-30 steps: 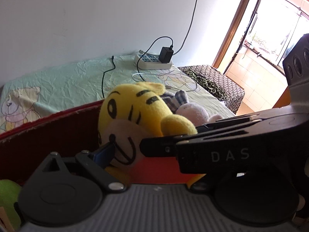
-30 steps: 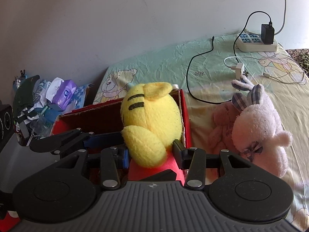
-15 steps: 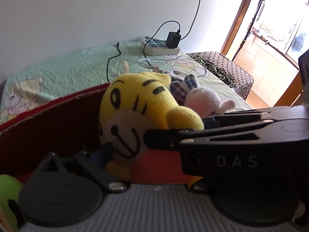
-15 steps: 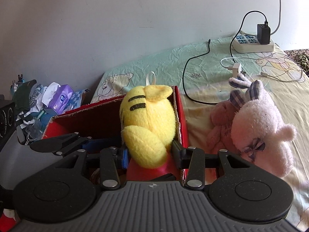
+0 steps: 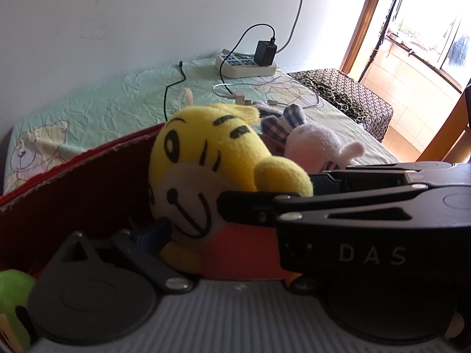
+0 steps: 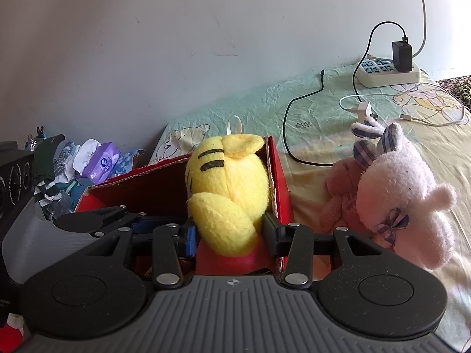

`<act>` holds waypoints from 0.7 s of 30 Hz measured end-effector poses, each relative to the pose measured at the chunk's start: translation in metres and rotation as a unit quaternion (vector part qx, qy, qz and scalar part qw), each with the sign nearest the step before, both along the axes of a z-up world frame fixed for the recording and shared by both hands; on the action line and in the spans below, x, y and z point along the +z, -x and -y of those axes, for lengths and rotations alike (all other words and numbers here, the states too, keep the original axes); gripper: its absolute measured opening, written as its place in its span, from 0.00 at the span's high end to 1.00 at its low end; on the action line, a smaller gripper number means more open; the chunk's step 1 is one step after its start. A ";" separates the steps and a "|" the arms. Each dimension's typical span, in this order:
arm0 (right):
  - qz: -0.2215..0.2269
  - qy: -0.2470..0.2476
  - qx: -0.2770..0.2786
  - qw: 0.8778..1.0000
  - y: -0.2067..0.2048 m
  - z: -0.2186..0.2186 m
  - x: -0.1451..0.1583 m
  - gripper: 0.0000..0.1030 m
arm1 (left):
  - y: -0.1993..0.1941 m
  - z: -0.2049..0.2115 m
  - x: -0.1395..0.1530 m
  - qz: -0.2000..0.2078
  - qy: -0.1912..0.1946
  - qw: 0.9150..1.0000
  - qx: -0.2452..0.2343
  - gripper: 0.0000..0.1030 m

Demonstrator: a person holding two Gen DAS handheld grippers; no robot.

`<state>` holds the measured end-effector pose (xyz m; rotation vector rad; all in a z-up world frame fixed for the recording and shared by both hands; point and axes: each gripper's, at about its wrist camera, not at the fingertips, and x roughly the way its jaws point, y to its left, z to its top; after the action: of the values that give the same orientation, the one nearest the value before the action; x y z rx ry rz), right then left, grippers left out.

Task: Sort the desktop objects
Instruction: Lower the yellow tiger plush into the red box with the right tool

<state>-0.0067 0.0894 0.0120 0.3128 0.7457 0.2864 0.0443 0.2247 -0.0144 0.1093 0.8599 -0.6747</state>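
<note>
Right gripper (image 6: 228, 236), fingers closed on yellow tiger plush (image 6: 229, 194), holds it against the red box (image 6: 278, 176) right wall; left gripper's (image 5: 164, 229) finger state unclear.

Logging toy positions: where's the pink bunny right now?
The pink bunny lies on the bed sheet, outside the red box, on its right in the right wrist view, against a brown plush.

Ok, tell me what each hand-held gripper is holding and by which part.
The right hand-held gripper grips the yellow tiger plush across its lower body, at the red box. The left hand-held gripper touches the plush's face side; whether it grips cannot be told.
</note>
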 end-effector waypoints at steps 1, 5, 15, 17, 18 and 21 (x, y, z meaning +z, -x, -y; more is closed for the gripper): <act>0.000 0.000 0.000 1.000 0.000 0.000 0.000 0.55 | -0.001 0.000 0.000 -0.002 0.001 1.000 0.000 0.03; 0.001 -0.003 0.003 1.000 0.000 0.001 0.000 0.54 | 0.000 0.000 0.001 -0.003 0.001 1.000 0.000 0.03; 0.002 -0.015 0.002 1.000 0.005 0.004 -0.001 0.54 | 0.003 0.002 0.001 0.002 0.001 1.000 -0.007 0.03; 0.005 -0.023 0.003 1.000 0.008 0.007 -0.001 0.54 | 0.004 0.003 0.001 0.006 -0.001 1.000 -0.010 0.02; 0.005 -0.026 0.002 1.000 0.009 0.008 -0.001 0.54 | 0.004 0.003 0.001 0.006 -0.002 1.000 -0.012 0.01; 0.002 -0.035 0.001 0.999 0.011 0.011 0.000 0.54 | 0.004 0.003 0.001 0.006 -0.004 1.000 -0.017 0.00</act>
<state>-0.0177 0.0783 0.0117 0.3777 0.7333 0.3163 0.0404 0.2212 -0.0135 0.1341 0.8511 -0.7014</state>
